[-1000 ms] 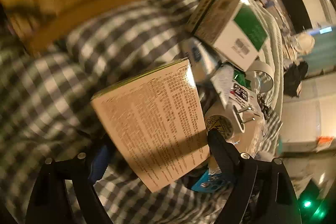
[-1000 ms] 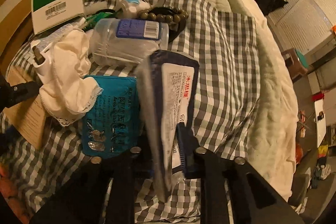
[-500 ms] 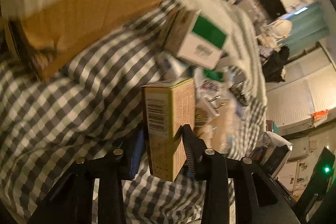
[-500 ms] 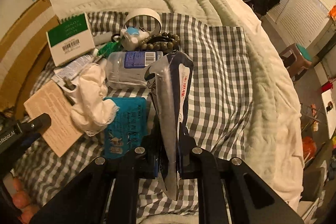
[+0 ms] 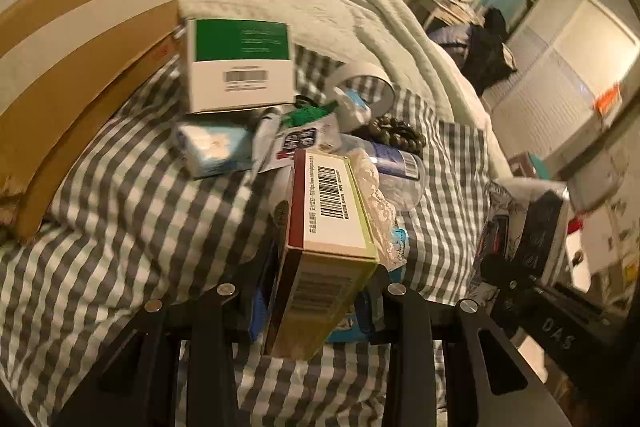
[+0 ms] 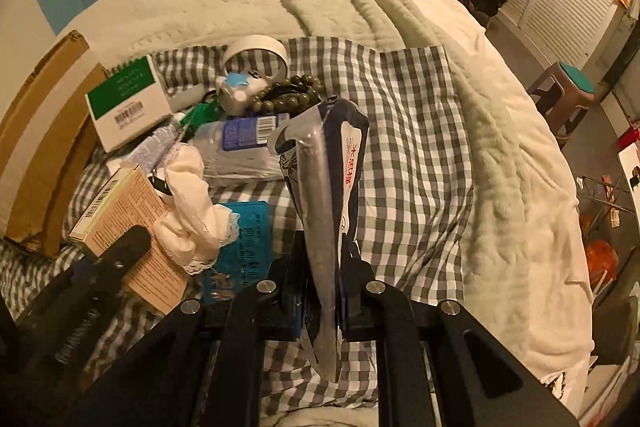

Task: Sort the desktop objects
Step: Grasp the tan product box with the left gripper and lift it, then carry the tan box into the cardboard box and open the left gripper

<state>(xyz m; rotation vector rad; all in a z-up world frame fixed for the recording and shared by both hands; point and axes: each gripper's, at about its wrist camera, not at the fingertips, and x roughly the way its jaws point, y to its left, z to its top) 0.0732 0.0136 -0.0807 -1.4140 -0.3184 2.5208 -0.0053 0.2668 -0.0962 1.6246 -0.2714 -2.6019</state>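
Left gripper (image 5: 316, 291): jaws pinching a tan carton (image 5: 328, 227), lifted above the clutter on the checkered cloth (image 5: 132, 203). Right gripper (image 6: 324, 291): jaws clamped tight on a flat foil packet (image 6: 324, 195), upright, over the same cloth near the teal box (image 6: 244, 239).

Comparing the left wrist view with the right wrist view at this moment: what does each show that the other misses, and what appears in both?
Only the left wrist view shows the pale blue tissue pack beside the pile, and the left hand-held gripper from behind, shut on the barcoded carton.

Only the right wrist view shows the stool beside the bed, and the right hand-held gripper from behind, shut on the flat foil pouch.

Both show the green and white box, tape roll, bead bracelet, plastic bottle and checked cloth.
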